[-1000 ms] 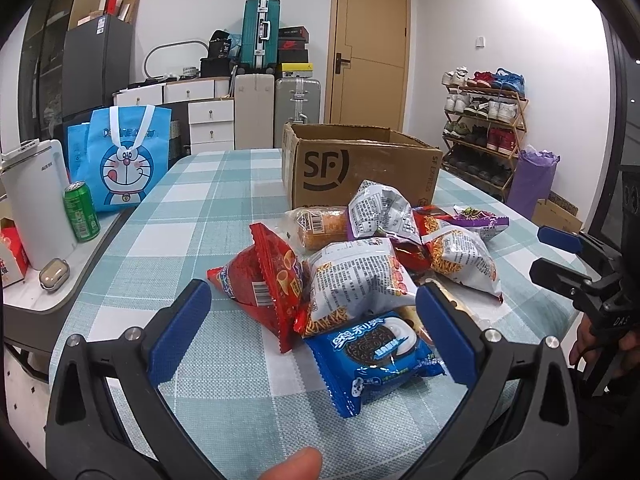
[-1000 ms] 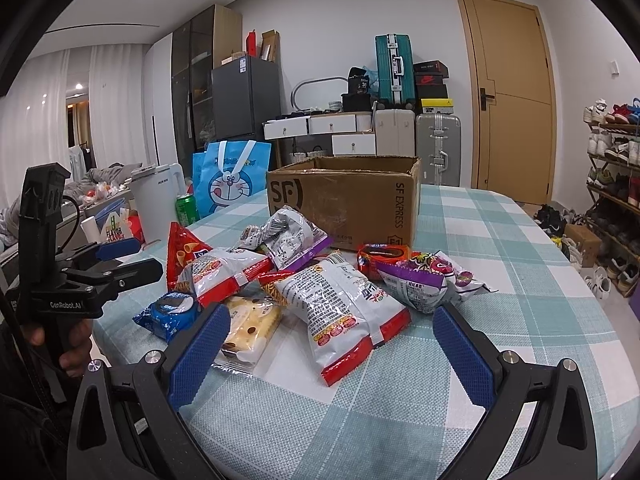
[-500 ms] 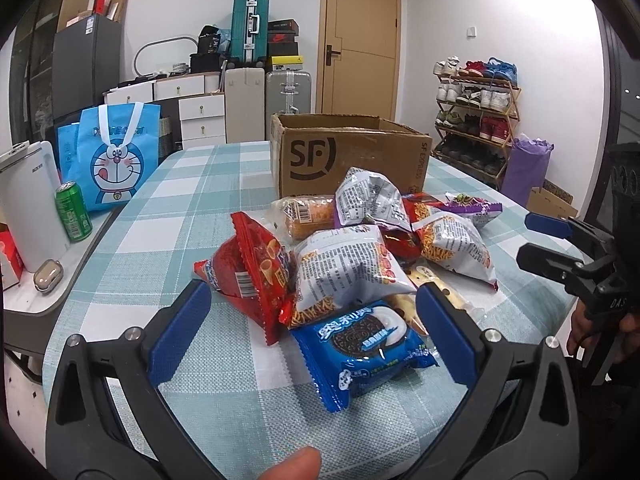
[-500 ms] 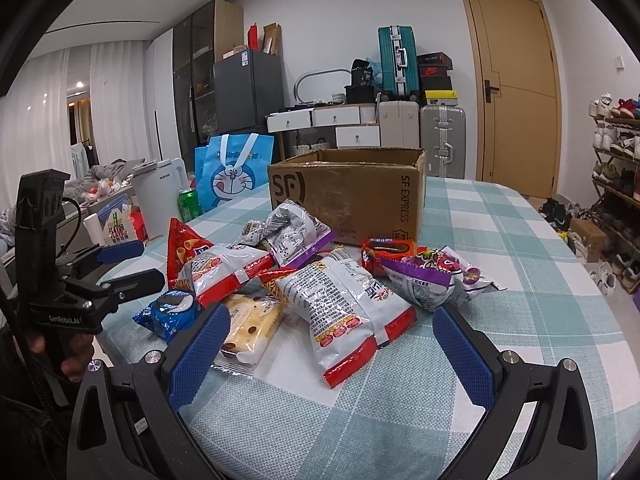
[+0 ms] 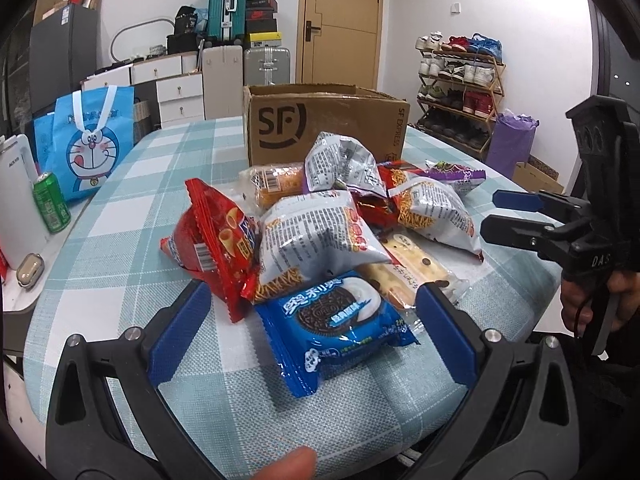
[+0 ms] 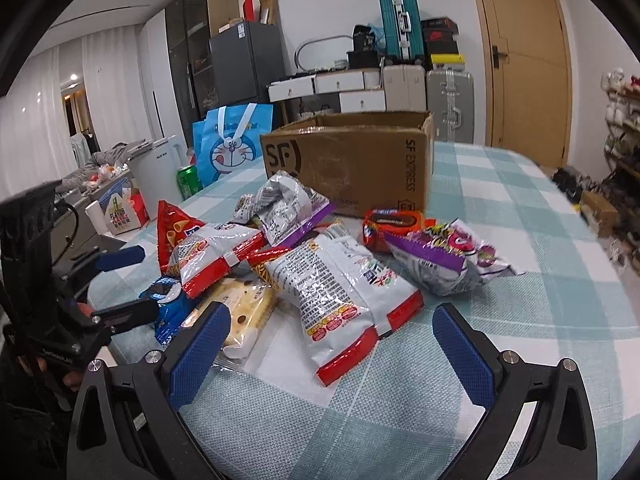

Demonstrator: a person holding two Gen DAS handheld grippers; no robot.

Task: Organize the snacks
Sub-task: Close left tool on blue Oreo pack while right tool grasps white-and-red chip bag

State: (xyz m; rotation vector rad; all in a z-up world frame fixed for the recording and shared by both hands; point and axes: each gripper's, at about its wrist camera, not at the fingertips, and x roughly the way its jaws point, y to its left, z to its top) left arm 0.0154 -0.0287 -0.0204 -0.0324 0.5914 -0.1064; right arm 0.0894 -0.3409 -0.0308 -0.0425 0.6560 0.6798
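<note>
A: What changed?

B: The left claw (image 5: 310, 330) has closed in on the pile; the Oreo pack (image 5: 340, 322) now lies right between its wide-open pads, where a second ago it lay farther ahead. The right claw (image 6: 326, 352), equally wide and holding nothing, has edged toward the noodle bag (image 6: 340, 292).

A: Meaning?

B: Probably the first pick is lining up. Nothing is gripped yet, and the box (image 5: 324, 124) waits beyond the pile.

A: The Oreo's lie?

B: Flat on the table (image 5: 132, 220); its long axis runs roughly across the gap, tilted, right end farther from the claw.
</note>
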